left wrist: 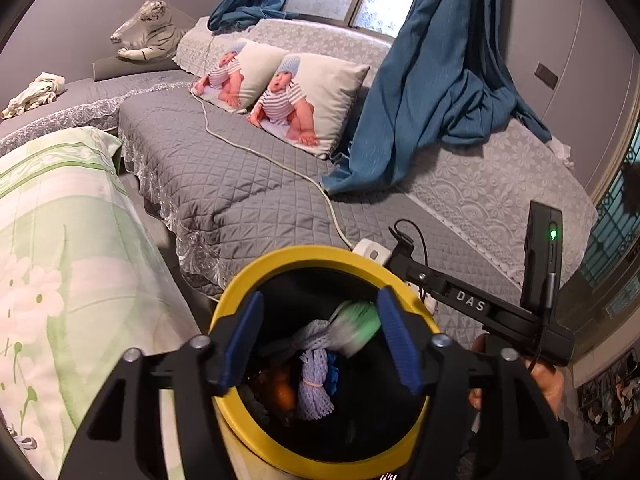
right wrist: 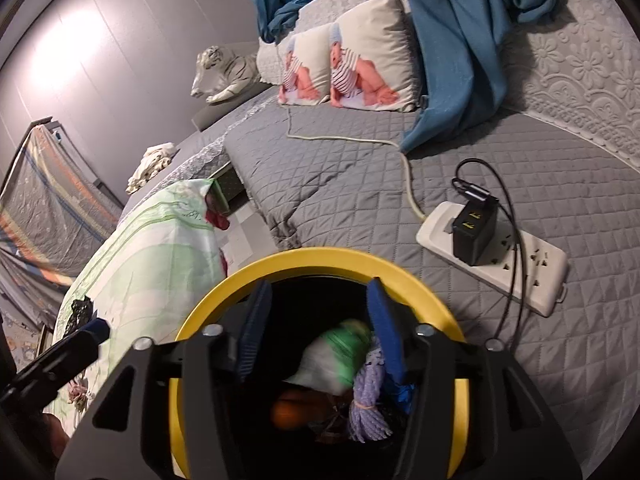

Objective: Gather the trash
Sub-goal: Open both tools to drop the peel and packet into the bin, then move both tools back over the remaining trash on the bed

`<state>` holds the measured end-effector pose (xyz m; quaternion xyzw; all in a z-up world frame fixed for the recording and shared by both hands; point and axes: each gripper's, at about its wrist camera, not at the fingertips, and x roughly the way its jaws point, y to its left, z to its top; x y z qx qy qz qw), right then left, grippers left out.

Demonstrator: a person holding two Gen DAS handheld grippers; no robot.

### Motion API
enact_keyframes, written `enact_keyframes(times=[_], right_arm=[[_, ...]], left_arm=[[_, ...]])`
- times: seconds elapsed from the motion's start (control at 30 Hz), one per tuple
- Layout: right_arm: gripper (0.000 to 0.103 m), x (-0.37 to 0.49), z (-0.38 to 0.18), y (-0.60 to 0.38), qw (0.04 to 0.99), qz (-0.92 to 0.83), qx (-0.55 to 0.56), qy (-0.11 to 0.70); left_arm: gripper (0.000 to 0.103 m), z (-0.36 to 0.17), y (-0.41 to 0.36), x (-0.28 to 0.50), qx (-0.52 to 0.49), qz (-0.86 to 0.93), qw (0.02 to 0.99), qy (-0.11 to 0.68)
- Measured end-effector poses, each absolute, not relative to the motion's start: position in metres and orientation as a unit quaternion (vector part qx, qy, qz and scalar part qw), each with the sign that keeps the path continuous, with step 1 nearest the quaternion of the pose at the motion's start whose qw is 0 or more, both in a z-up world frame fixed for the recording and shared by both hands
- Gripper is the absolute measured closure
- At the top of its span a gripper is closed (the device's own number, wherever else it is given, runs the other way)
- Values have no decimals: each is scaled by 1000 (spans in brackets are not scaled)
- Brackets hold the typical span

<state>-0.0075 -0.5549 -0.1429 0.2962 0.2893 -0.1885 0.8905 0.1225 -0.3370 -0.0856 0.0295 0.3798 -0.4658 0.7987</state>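
Note:
A black bin with a yellow rim (left wrist: 304, 254) (right wrist: 320, 258) stands against the grey bed. Both grippers hang over its mouth, pointing down into it. My left gripper (left wrist: 320, 300) is open, its blue pads wide apart. A blurred green-and-white scrap (left wrist: 356, 324) is loose between them, close to the right pad. My right gripper (right wrist: 319, 286) is open too, with the same scrap (right wrist: 340, 352) below its pads. In the bin lie a lilac cord bundle (left wrist: 316, 380) (right wrist: 366, 408) and an orange round thing (left wrist: 284, 394) (right wrist: 286, 414).
A white power strip (right wrist: 492, 252) with a black charger and cables lies on the grey quilted bed (left wrist: 224, 184) just right of the bin. A green floral cover (left wrist: 60, 260) is on the left. Two printed pillows (left wrist: 304, 96), a blue curtain (left wrist: 432, 92) and a plush tiger (left wrist: 148, 28) are farther back.

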Motion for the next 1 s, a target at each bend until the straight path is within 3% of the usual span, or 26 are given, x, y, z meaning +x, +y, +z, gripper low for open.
enact_keyframes(times=[0.1,0.23,0.3,0.5,1.0], right_arm=[[46,-11,-142,-557,889,-195,300,287],[29,-16,-135,-554,893,-201,297,273],[27,-16,-131,-550,897,-195,294,265],[21,-8,-101,-522,922,-171,255,237],[21,60,-42,-405,954,-35,181,235]], left_arm=[[30,-80,-329,126,20,-458,807,373],[17,-71,-315,131,2,-448,818,360],[12,-65,-305,135,-12,-441,826,351],[10,-46,-266,150,-33,-407,852,326],[10,-19,-119,196,-51,-266,920,283]])
